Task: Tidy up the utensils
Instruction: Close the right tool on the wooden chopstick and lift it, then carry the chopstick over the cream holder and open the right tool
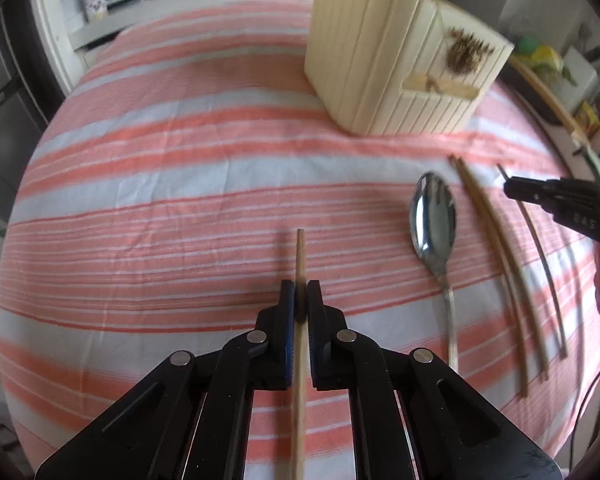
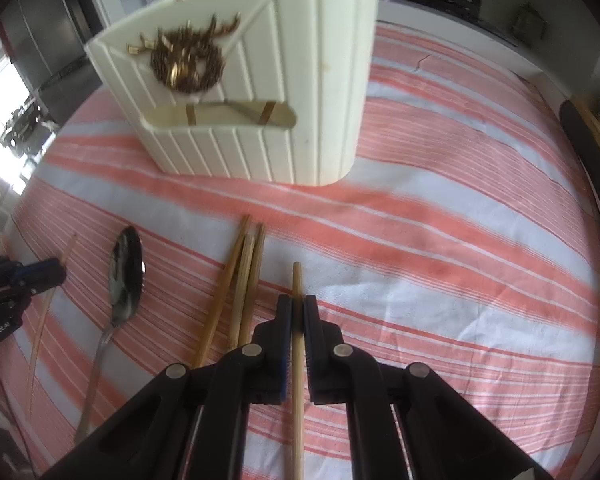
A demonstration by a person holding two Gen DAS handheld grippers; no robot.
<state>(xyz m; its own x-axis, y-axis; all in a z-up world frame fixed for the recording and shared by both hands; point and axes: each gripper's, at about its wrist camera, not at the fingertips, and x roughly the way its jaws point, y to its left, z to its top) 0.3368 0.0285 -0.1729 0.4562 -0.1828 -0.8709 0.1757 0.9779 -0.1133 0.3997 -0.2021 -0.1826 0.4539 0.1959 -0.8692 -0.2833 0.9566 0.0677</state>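
Gripping a chopstick (image 1: 300,256) apiece, left tool (image 1: 300,286) and right tool (image 2: 297,300) clamp theirs (image 2: 297,280) near the spoon (image 1: 434,216) and cream holder (image 2: 260,80).

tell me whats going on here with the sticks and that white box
A person holds a gripper in each hand, sorting utensils on a striped tablecloth. The left gripper is shut on a chopstick, and the right gripper is shut on another chopstick. A spoon and three loose chopsticks lie on the cloth. The cream utensil holder stands beyond them, a few sticks already poking from its top.
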